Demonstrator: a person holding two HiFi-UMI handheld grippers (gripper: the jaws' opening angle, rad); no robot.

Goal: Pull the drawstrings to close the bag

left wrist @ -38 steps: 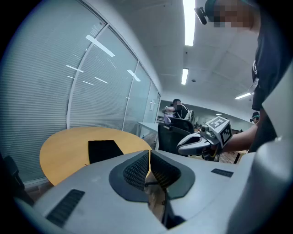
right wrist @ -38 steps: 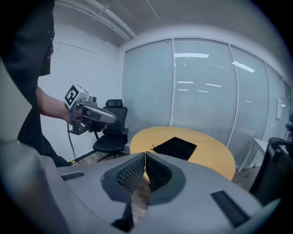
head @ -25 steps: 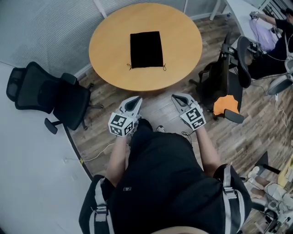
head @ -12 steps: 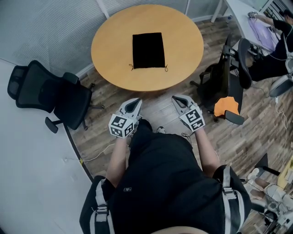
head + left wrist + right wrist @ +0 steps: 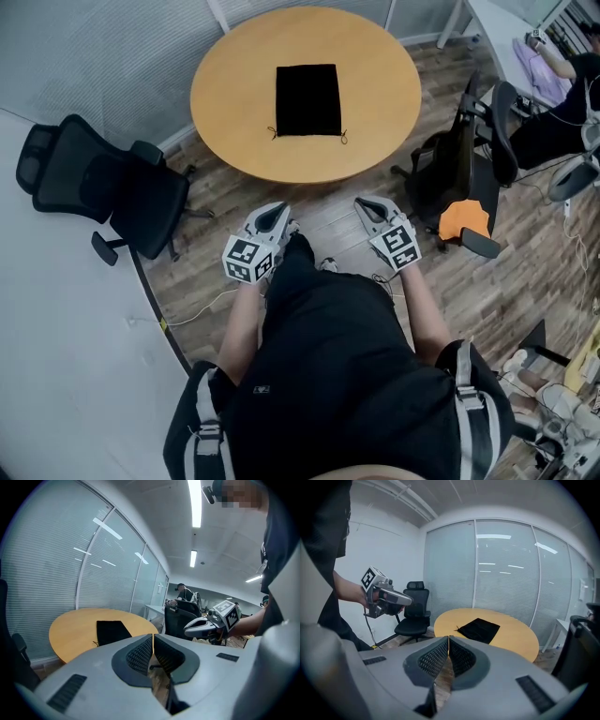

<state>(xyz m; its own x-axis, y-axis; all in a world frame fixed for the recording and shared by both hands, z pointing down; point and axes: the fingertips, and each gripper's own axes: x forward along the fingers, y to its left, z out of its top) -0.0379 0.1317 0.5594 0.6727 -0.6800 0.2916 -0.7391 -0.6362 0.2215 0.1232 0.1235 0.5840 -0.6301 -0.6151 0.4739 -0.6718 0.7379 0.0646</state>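
While the person stands back from the round wooden bench (image 5: 234, 84), the black bag (image 5: 307, 99) lies flat near its middle, alone on the top. Its drawstring end faces the person, and a short cord end sticks out at each near corner, the left drawstring (image 5: 273, 132) and the right drawstring (image 5: 343, 137), both resting on the wood.

Both tools are held low in front of the person's waist, over the plank floor (image 5: 319, 220) and well apart from the bench. The left gripper (image 5: 274, 212) has its jaws pressed together with nothing between them. The right gripper (image 5: 370, 206) is the same, jaws closed tight and empty. Each points roughly toward the bench.

A black office chair (image 5: 103, 192) stands to the left of the bench, and another chair (image 5: 459, 159) stands to the right, beside something orange (image 5: 464, 217).
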